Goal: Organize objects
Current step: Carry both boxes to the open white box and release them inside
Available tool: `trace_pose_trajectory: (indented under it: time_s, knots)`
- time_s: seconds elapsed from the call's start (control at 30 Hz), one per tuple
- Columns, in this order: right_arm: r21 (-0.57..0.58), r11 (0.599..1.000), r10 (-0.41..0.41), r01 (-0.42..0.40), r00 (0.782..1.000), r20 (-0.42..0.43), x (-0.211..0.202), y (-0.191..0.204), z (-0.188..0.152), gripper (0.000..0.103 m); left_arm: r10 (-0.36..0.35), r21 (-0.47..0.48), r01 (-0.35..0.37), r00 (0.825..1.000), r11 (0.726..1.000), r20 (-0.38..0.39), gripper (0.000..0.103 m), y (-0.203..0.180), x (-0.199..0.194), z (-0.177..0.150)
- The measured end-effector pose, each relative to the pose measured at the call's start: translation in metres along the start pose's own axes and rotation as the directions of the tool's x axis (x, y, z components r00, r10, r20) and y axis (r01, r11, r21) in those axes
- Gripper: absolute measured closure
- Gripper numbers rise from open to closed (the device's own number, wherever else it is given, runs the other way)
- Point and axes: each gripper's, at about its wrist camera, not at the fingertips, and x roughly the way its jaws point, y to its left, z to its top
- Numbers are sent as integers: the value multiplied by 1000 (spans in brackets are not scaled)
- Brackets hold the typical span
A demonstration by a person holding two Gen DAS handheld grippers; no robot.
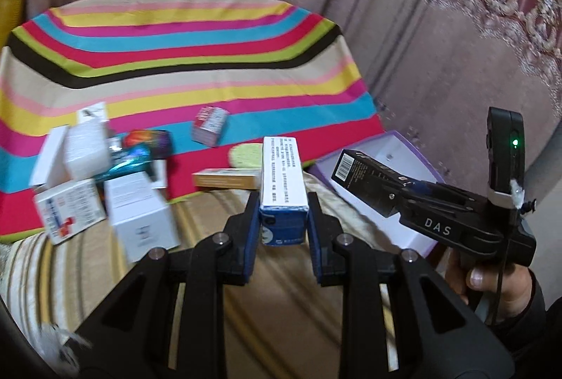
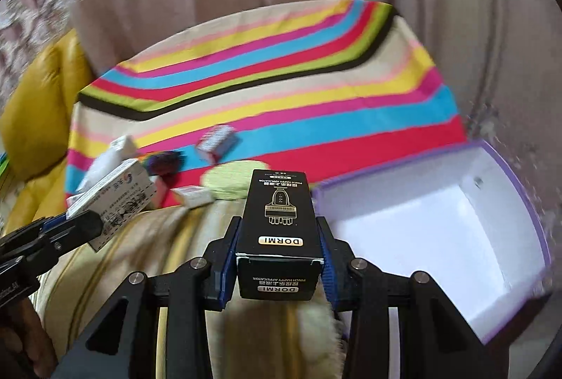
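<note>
My left gripper (image 1: pixel 283 200) is shut on a white and blue carton (image 1: pixel 282 178) and holds it above the striped sofa seat. My right gripper (image 2: pixel 279 240) is shut on a black DORMI box (image 2: pixel 277 221); it also shows in the left wrist view (image 1: pixel 365 182), held just left of the purple storage box (image 2: pixel 505 168). The purple box is open, white inside, and shows nothing in it. The left gripper with its carton shows at the left of the right wrist view (image 2: pixel 112 200).
A pile of several cartons (image 1: pixel 105 182) lies at the left on the rainbow-striped cloth (image 1: pixel 210 63). A red and white carton (image 1: pixel 210 125) lies alone further back. A tan flat box (image 1: pixel 228 180) and a green round pad (image 1: pixel 246 157) lie ahead. Curtains hang behind.
</note>
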Motion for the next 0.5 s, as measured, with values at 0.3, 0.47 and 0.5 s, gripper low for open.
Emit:
trace_pose_trajectory:
  time_s: [0.3, 0.47, 0.5]
  knots:
    - [186, 976, -113, 112, 994, -6, -9, -43, -8, 62, -88, 11, 89, 993, 996, -82, 74, -29, 37, 12]
    - [268, 951, -156, 151, 988, -4, -14, -61, -10, 61, -142, 16, 144, 984, 989, -104, 74, -48, 57, 20]
    - [284, 945, -166, 160, 986, -3, -15, -65, -11, 61, -156, 16, 158, 982, 987, -109, 74, -51, 62, 22]
